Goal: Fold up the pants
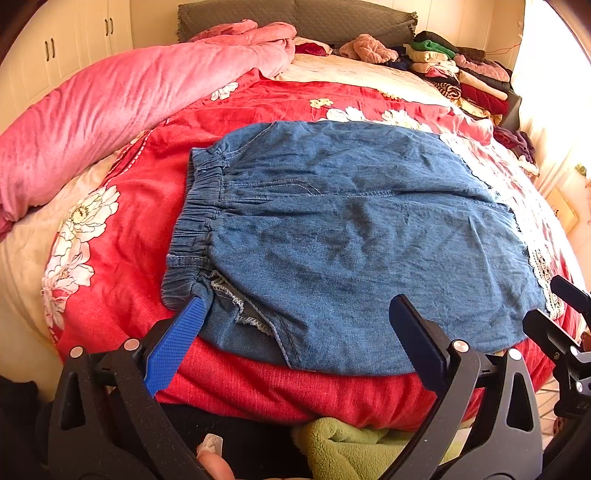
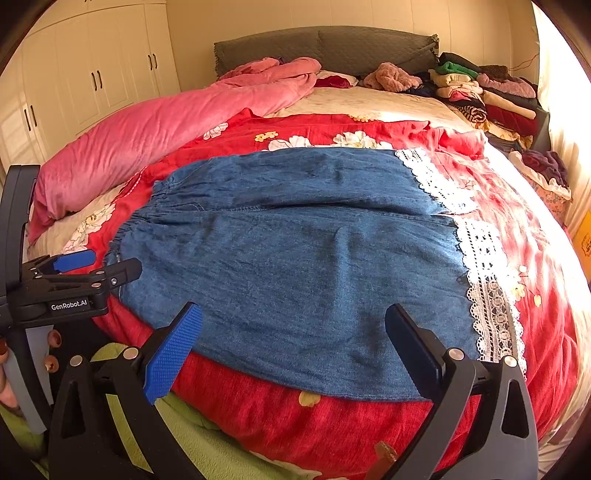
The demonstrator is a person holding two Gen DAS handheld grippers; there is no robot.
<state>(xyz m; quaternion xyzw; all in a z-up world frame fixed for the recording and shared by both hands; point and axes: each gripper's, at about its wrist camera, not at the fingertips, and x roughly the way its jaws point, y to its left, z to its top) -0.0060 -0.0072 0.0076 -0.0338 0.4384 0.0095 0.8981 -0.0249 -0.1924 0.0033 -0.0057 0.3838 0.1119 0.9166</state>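
Blue denim pants [image 1: 332,236] lie flat on the red flowered bedspread [image 1: 122,288], elastic waistband [image 1: 195,221] to the left, white lace hems [image 2: 487,288] to the right. My left gripper [image 1: 299,314] is open and empty, its fingers spread over the pants' near edge by the waistband. My right gripper [image 2: 295,321] is open and empty over the near edge closer to the lace hem. The left gripper also shows in the right wrist view [image 2: 99,264], at the waistband corner. The right gripper shows at the edge of the left wrist view [image 1: 554,306].
A pink quilt [image 1: 110,107] lies rolled along the bed's left side. A stack of folded clothes [image 1: 461,74] sits at the far right by the grey headboard [image 1: 295,18]. A green blanket [image 1: 351,446] hangs below the near bed edge. White wardrobes [image 2: 92,74] stand at left.
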